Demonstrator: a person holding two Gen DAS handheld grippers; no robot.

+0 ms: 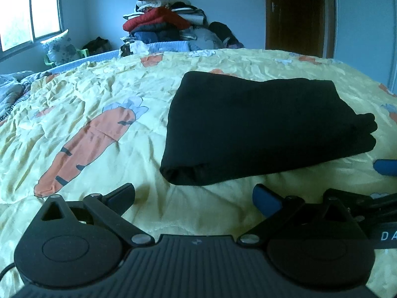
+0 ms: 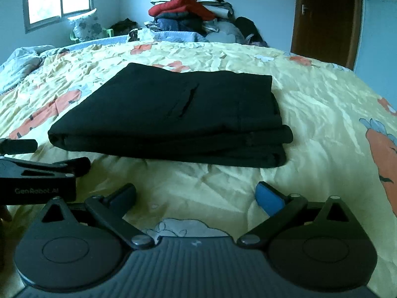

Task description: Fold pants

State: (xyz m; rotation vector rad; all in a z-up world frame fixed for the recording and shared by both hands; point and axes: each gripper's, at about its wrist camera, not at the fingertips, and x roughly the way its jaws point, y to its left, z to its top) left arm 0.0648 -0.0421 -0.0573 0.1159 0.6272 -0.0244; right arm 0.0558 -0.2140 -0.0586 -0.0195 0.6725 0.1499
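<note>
The black pants lie folded in a compact rectangle on the yellow carrot-print bedspread. In the right wrist view the pants show stacked layers and a pocket slit on top. My left gripper is open and empty, just short of the pants' near edge. My right gripper is open and empty, also just in front of the pants. The left gripper shows at the left edge of the right wrist view. A blue fingertip of the right gripper shows at the right edge of the left wrist view.
A tall pile of clothes stands beyond the far side of the bed. A window is at the far left, a wooden door at the far right. A crumpled quilt lies at the bed's left side.
</note>
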